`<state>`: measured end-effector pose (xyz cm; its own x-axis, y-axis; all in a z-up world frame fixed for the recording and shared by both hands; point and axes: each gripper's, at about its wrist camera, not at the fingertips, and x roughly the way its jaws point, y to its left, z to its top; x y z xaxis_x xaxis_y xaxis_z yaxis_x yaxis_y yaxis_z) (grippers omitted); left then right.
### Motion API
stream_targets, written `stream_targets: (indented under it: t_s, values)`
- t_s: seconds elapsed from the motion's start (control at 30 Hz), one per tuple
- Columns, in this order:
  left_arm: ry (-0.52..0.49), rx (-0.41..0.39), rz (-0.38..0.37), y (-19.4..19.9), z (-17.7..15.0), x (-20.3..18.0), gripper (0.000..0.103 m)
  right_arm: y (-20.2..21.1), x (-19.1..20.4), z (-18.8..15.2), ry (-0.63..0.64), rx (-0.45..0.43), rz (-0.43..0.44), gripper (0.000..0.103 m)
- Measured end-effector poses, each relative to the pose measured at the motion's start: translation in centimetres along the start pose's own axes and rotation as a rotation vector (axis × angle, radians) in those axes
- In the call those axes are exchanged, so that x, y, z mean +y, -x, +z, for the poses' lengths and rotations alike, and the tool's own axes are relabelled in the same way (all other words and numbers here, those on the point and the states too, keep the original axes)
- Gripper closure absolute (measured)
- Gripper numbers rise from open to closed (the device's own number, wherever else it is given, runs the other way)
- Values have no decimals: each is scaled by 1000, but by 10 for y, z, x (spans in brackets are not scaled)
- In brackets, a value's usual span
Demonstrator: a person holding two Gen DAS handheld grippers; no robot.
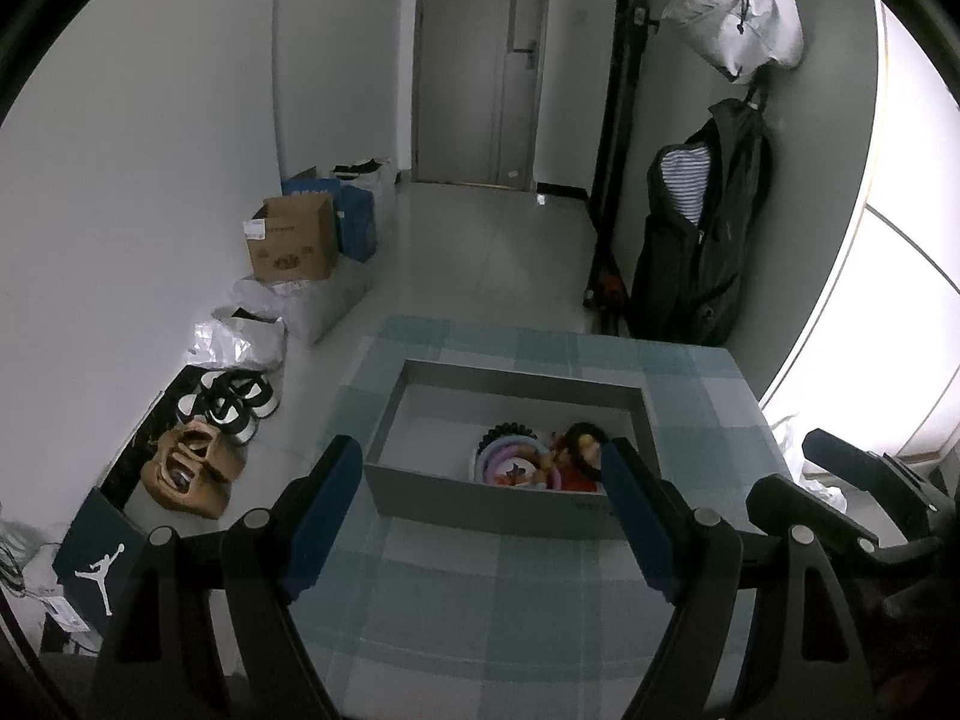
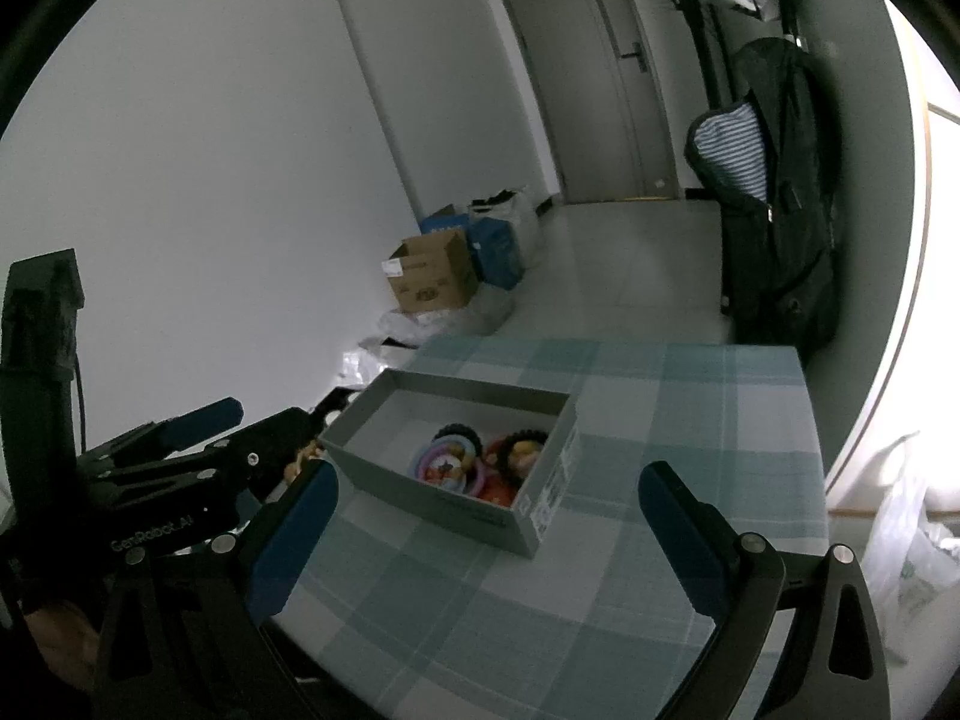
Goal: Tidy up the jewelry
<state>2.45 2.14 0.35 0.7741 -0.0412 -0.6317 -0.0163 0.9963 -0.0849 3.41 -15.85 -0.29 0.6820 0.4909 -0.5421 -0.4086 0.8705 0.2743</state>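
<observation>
Left wrist view: my left gripper [image 1: 483, 519] has its jaws wide w/ nothing between them, hovering over the checked counter [image 1: 480, 612]. Just ahead of the jaws sits a grey open box [image 1: 480, 501]; its near wall lies between my two blue pads. Inside, toward the right jaw, a heap of jewelry [image 1: 537, 459]: pastel bangles, dark beaded rings, reddish bits, all jumbled. Right wrist view: my right gripper [image 2: 489, 531] is also wide and empty, w/ the box ahead and left of its jaws. Progress, as I judge it: pieces are gathered in the box but not sorted; nothing lies loose on the counter. Sorting or separating is what's left.
</observation>
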Motion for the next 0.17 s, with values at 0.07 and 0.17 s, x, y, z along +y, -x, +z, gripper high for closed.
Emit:
stream_targets:
  t_s: [0.07,0.17]
  values:
    - [17,-2,-12,0,0,3,24,0,0,0,-2,0,0,2]
    - [24,-9,-7,0,0,5,24,0,-1,0,-6,3,-2,2]
